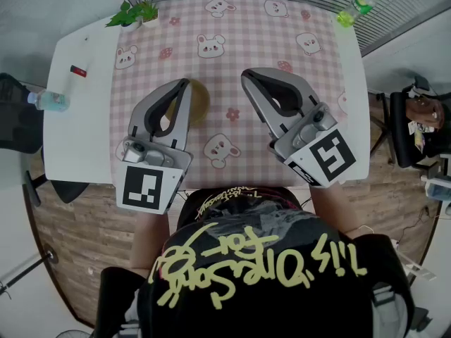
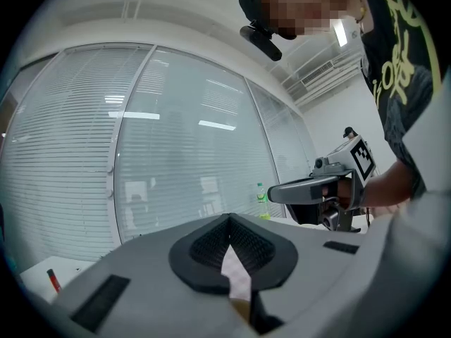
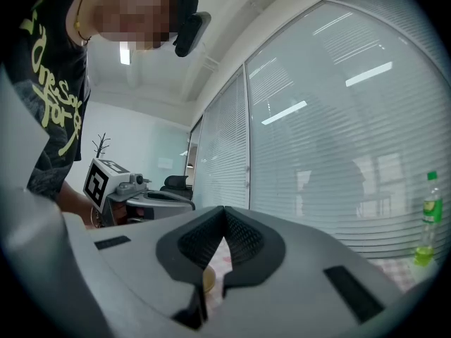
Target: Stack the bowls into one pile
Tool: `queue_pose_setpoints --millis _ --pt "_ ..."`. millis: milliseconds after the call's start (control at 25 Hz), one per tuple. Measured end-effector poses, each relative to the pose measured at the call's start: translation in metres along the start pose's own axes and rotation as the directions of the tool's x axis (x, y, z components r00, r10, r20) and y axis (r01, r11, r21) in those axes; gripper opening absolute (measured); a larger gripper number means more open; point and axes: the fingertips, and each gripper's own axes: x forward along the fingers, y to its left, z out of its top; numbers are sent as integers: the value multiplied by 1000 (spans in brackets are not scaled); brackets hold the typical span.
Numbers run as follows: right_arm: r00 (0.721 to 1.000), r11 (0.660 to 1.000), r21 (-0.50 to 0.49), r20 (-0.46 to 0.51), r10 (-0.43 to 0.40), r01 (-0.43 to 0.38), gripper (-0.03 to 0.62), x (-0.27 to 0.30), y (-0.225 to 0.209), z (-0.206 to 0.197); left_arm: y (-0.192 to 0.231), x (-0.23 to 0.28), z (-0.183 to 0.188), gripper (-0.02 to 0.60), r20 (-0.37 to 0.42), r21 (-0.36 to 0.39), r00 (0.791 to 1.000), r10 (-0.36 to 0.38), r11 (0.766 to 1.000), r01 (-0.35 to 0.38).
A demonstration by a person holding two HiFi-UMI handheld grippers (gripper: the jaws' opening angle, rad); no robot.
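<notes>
**Bowl (image 1: 200,103) sitting part-covered by left hand-held gripper (image 1: 186,83); both pairs of jaws pressed together**

Surface (image 1: 77,143): a white top is carrying a pink checked cloth (image 1: 232,34) printed with rabbits.

Task item: the bowl, yellowish-brown, is sitting on the cloth left of centre in the head view. The left hand-held gripper is lying level over its left part and hiding that side. Whether the two are touching cannot be told, nor how many bowls are nested there. The right gripper view is catching the same yellowish edge through the gap beneath its own jaws.

Left hand-held gripper: in its own view the jaws are meeting tip to tip with nothing between them. Only cloth is showing through the opening behind the tips.

Right hand-held gripper (image 1: 248,74): it is lying level over the cloth to the right of the bowl, apart from it and pointing away from the person. Its jaws are likewise pressing together on nothing.

Surroundings: a potted plant (image 1: 134,13) is standing at the cloth's far left corner. A green bottle (image 1: 358,5) is standing at the far right corner. A clear bottle (image 1: 49,101) is sitting at the left edge, and a small red item (image 1: 77,70) is lying on the white part near it.
</notes>
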Motion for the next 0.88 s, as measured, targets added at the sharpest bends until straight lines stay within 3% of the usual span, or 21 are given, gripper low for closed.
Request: queue_pose_setpoints --millis 400,560,880 --pt "998 999 -42 -56 -32 29 2 3 0 -8 -1 0 -5 -5 -11 -5 1000 -15 1000 15" --pt "997 999 41 -62 -33 36 3 2 3 -10 2 -3 -7 -5 -13 -9 1000 -4 1000 4" --pt "998 1000 -12 -53 -29 28 3 7 2 -11 12 -5 -9 -5 -14 -12 1000 19 1000 -19"
